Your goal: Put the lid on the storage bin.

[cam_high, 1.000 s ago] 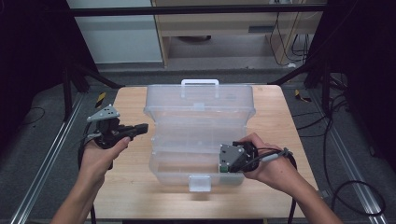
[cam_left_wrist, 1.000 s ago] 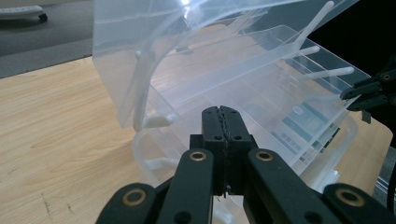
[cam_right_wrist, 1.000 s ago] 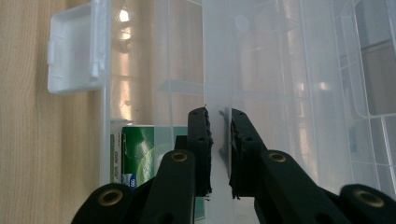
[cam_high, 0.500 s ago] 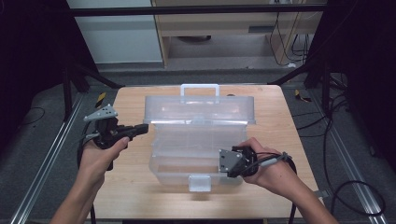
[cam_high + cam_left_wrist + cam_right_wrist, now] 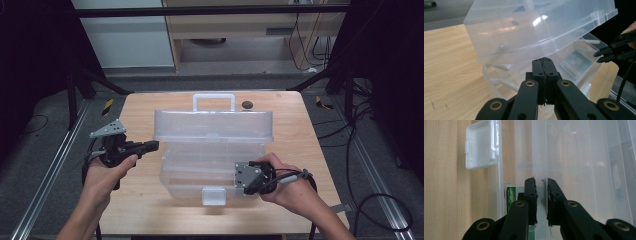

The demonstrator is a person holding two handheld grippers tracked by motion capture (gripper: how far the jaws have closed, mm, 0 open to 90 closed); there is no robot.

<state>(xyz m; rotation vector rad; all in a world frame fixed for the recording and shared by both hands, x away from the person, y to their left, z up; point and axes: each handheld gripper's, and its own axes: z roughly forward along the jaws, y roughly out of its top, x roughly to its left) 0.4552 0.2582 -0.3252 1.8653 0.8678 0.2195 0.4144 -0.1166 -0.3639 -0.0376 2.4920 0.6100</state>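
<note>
The right gripper (image 5: 541, 195) has its jaws slightly spread, straddling the front wall of the clear plastic box (image 5: 212, 150) at frame centre. The left gripper (image 5: 543, 72), jaws pressed together, hovers beside the box's raised lid (image 5: 214, 126), centre-left.

I am seeing no text I can read. A dark label (image 5: 576, 61) inside the clear plastic box (image 5: 212, 150) is showing pale marks too blurred to make out, and a green label (image 5: 511, 192) is showing no legible letters.
</note>
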